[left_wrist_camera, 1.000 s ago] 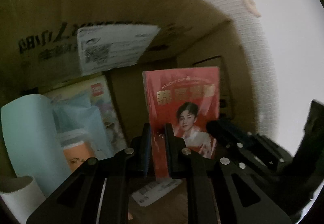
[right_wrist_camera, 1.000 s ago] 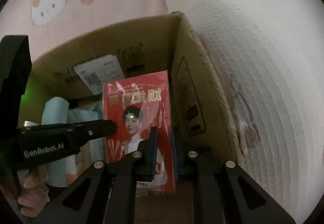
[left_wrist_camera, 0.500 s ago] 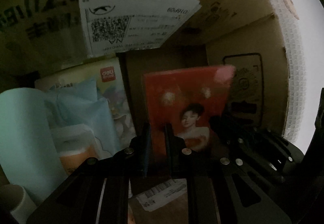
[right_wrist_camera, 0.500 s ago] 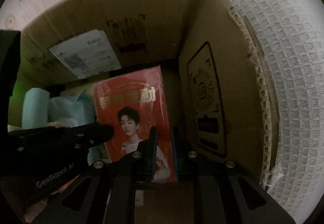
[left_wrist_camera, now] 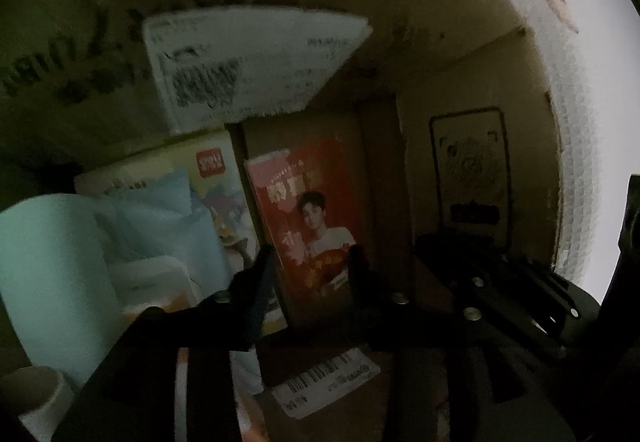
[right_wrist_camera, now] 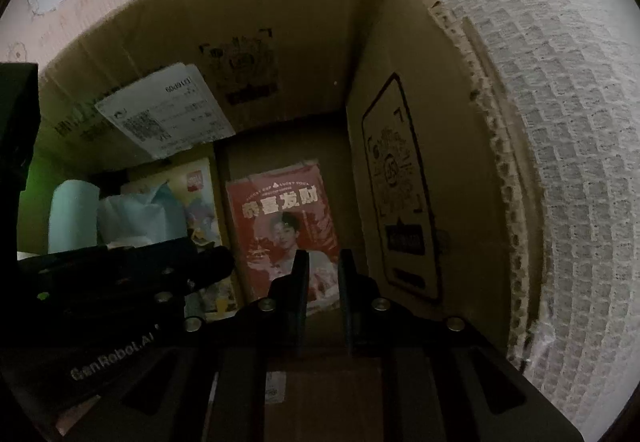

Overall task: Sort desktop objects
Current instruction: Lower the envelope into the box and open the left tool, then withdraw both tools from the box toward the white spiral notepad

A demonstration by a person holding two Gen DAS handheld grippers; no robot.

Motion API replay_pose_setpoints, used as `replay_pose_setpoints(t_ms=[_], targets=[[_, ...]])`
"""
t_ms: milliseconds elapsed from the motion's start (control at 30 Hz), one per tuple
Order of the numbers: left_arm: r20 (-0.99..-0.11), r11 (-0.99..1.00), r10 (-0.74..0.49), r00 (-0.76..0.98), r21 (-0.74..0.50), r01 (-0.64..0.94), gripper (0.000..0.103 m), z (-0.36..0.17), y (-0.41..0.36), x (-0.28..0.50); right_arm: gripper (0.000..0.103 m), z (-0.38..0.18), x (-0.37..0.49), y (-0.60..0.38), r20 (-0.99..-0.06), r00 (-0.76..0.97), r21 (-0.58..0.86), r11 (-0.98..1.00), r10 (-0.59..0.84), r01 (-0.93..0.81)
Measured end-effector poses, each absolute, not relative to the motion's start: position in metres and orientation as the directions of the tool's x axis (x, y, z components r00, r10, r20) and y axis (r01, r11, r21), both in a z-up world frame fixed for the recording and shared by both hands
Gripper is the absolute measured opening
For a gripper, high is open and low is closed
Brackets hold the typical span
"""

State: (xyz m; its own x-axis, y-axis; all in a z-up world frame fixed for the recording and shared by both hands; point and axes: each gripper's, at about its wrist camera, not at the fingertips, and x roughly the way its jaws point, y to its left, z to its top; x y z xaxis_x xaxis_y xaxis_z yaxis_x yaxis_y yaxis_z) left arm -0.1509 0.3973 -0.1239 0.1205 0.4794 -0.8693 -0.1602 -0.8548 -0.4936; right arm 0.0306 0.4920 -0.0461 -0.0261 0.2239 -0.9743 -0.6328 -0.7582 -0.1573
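A red packet with a man's portrait (right_wrist_camera: 282, 228) lies inside a brown cardboard box (right_wrist_camera: 400, 170), against its far wall; it also shows in the left wrist view (left_wrist_camera: 308, 218). My right gripper (right_wrist_camera: 323, 262) is slightly open with nothing between its fingers, just in front of the packet. My left gripper (left_wrist_camera: 312, 260) is open, its fingers either side of the packet's lower end, apart from it. The left gripper's body shows at the left of the right wrist view.
The box also holds a pale green roll (left_wrist_camera: 52, 274), light blue tissue (left_wrist_camera: 168, 226), a colourful deli package (left_wrist_camera: 224, 194) and a white cup (left_wrist_camera: 36, 398). A shipping label (right_wrist_camera: 164, 118) hangs from the box wall. White waffle fabric (right_wrist_camera: 560, 122) lies outside on the right.
Both grippers lowered the red packet into the box. Both have let go of it and opened; the packet now rests deeper in the box, clear of the fingers.
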Motion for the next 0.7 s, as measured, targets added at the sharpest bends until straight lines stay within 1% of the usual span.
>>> replay_pose_setpoints(t_ms=[67, 100, 167, 233, 300, 367, 400, 433, 467, 567, 700], targets=[[-0.869, -0.855, 0.483, 0.106, -0.494, -0.157, 0.054, -0.120, 0.400, -0.152, 0.011, -0.041, 0.039, 0.492, -0.970, -0.039, -0.160, -0.752, 0.239, -0.639], [-0.867, -0.853, 0.486, 0.104, -0.497, -0.156, 0.055, -0.118, 0.399, -0.151, 0.011, -0.038, 0.042, 0.495, -0.968, -0.046, -0.164, -0.757, 0.248, -0.633], [-0.862, -0.850, 0.496, 0.104, -0.506, -0.142, 0.055, -0.113, 0.398, -0.149, 0.015, -0.031, 0.045, 0.488, -0.966, -0.065, -0.157, -0.764, 0.251, -0.625], [-0.851, -0.841, 0.514, 0.106, -0.524, -0.135, 0.055, -0.107, 0.397, -0.149, 0.018, -0.010, 0.034, 0.495, -0.962, -0.077, -0.158, -0.767, 0.261, -0.622], [-0.844, -0.833, 0.529, 0.089, -0.536, -0.137, 0.055, -0.097, 0.396, -0.144, 0.023, 0.003, 0.038, 0.490, -0.956, -0.092, -0.168, -0.774, 0.279, -0.610], [-0.833, -0.822, 0.548, 0.075, -0.553, -0.134, 0.056, -0.088, 0.392, -0.140, 0.038, 0.022, 0.047, 0.484, -0.948, -0.110, -0.173, -0.774, 0.298, -0.609], [-0.826, -0.815, 0.560, 0.071, -0.564, -0.132, 0.056, -0.083, 0.388, -0.122, 0.041, 0.028, 0.050, 0.483, -0.945, -0.124, -0.169, -0.777, 0.302, -0.606], [-0.816, -0.806, 0.574, 0.068, -0.578, -0.128, 0.057, -0.079, 0.386, -0.121, 0.049, 0.034, 0.051, 0.482, -0.942, -0.135, -0.165, -0.777, 0.306, -0.607], [-0.805, -0.796, 0.589, 0.063, -0.592, -0.125, 0.061, -0.074, 0.383, -0.119, 0.056, 0.041, 0.054, 0.480, -0.937, -0.152, -0.163, -0.779, 0.315, -0.605], [-0.795, -0.784, 0.606, 0.033, -0.604, -0.142, 0.066, -0.060, 0.376, -0.112, 0.062, 0.060, 0.058, 0.472, -0.925, -0.188, -0.156, -0.783, 0.330, -0.603], [-0.787, -0.776, 0.618, -0.003, -0.608, -0.169, 0.066, -0.042, 0.364, -0.106, 0.066, 0.074, 0.061, 0.453, -0.904, -0.247, -0.157, -0.807, 0.350, -0.570]])
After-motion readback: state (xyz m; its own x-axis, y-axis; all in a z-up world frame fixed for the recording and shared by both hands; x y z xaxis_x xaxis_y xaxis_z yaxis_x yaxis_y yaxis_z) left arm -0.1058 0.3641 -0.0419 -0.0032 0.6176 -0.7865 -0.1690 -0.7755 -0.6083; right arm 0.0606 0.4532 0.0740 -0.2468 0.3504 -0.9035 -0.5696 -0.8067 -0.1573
